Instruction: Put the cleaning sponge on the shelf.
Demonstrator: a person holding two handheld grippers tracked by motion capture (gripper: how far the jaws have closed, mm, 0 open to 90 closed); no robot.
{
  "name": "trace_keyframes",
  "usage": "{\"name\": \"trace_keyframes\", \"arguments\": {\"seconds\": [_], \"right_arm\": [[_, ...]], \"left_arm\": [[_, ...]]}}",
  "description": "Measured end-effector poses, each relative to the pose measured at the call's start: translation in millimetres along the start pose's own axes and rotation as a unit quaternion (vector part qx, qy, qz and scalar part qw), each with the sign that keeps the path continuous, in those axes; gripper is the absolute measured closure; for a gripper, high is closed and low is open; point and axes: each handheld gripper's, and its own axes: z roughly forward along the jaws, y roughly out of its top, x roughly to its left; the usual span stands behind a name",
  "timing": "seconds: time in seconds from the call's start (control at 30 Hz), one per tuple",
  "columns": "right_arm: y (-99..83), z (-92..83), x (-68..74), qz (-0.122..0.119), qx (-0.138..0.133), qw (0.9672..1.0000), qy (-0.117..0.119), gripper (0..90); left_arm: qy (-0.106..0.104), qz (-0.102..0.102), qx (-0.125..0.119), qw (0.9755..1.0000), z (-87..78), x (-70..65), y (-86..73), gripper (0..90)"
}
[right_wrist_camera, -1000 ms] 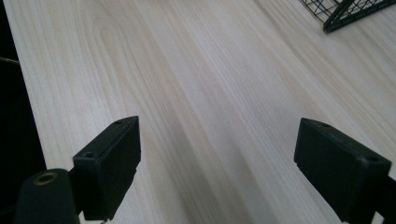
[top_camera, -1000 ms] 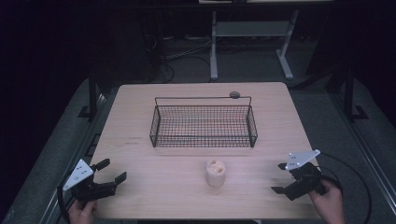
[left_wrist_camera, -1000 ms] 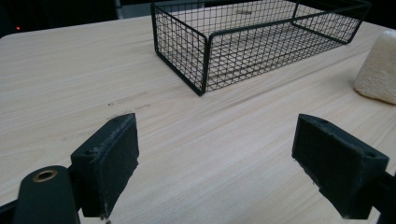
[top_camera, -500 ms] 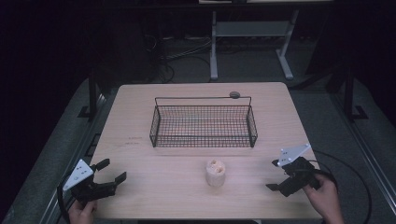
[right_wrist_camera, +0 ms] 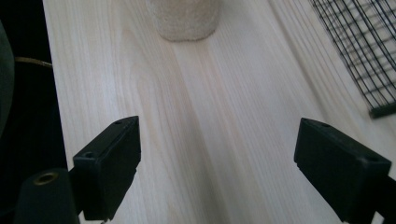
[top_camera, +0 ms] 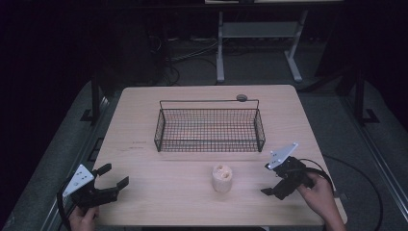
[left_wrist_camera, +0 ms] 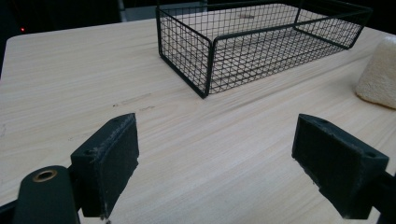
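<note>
Nothing grasped yet: sponge [top_camera: 222, 177] left on table [top_camera: 144, 125] outside empty basket [top_camera: 210, 126], right gripper [top_camera: 272, 179] aimed at it, both grippers' jaws held apart.

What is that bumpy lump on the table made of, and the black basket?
The lump looks like a pale, porous sponge or foam: its top is pitted with holes and its sides look rough and matte. I can't be sure which. The basket looks like thin metal wire, coated black, woven into a fine grid.
</note>
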Motion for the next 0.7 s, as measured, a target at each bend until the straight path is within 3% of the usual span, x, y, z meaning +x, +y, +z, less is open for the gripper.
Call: {"name": "trace_keyframes", "arguments": {"seconds": [0.27,0.7], "right_arm": [[17.6,3.7,-2.2,-0.014,0.0,0.9998,0.017,14.3],[41.8,2.0,-2.0,-0.035,0.005,0.9991,0.023,14.3]], "left_arm": [[-0.001,0.002,0.0,1.0,0.1,-0.2,0.2,13.9],[-0.002,0.0,-0.001,1.0,-0.2,-0.1,0.4,13.9]]}}
